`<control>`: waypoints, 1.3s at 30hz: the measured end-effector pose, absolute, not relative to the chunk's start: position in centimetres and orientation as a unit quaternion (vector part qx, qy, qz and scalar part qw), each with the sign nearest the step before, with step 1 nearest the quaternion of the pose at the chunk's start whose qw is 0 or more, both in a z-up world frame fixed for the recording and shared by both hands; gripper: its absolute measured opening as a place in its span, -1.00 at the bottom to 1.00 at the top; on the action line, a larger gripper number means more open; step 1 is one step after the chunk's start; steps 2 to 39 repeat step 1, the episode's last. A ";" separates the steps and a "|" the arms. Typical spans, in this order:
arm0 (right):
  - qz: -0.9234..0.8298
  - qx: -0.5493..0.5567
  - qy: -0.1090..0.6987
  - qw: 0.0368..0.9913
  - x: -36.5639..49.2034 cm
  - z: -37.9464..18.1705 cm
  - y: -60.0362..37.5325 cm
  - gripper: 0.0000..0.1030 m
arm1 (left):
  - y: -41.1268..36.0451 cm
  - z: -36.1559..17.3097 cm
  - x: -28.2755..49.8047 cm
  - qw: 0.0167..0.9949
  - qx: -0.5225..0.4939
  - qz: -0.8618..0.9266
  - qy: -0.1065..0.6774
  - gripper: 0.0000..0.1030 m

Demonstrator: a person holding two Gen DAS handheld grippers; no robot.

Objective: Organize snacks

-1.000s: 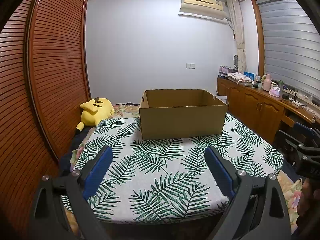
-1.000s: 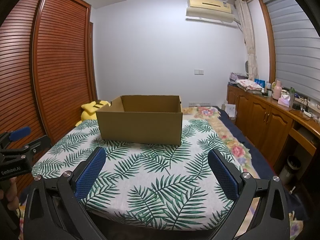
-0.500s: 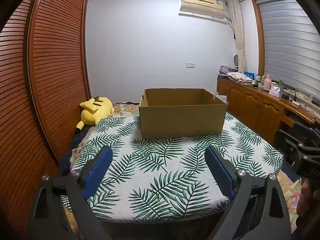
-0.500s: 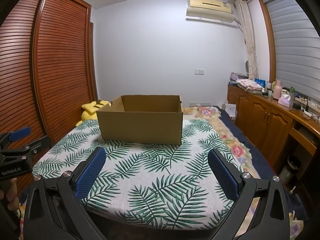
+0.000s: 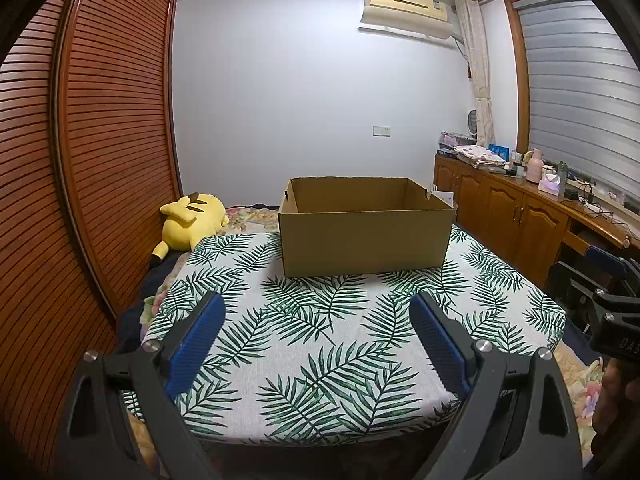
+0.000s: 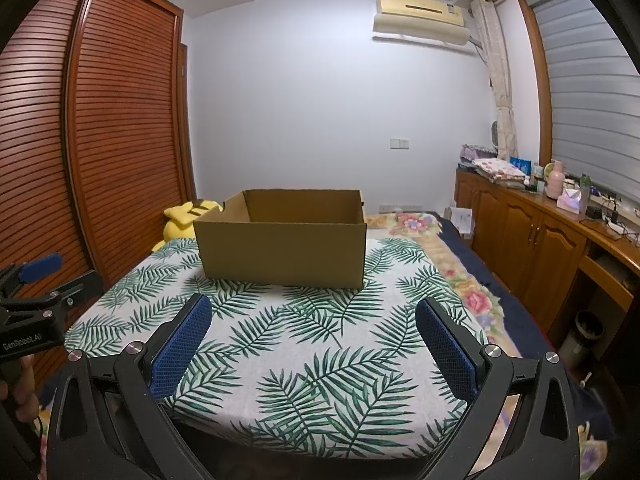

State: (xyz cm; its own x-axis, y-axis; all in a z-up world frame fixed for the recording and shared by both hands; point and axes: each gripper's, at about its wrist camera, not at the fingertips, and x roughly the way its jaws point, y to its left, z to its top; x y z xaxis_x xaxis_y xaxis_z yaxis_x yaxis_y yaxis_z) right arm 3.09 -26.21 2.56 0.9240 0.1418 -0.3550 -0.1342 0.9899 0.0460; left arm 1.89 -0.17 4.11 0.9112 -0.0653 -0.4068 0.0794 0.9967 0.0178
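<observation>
Box [image 5: 366, 226], open-topped brown cardboard, sits on the far half of the leaf-print cloth [image 5: 320, 340] spread over the bed. Left gripper [image 5: 316, 340] and right gripper [image 6: 314, 344] both hover above the cloth's near edge, jaws wide apart and holding nothing. Yellow plush [image 5: 192, 218] lies left of the box.

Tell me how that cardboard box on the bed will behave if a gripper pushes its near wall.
The cardboard box looks empty as far as its visible inner walls show, so it is probably light and would slide. It sits on a soft leaf-print cover, which may bunch and drag. Its thin open-top walls would likely flex inward.
</observation>
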 end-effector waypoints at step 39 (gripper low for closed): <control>0.071 0.010 0.182 0.981 3.1 2.6 -26.2 1.00 | -0.1 4.1 1.9 0.977 0.016 -0.037 0.207 0.83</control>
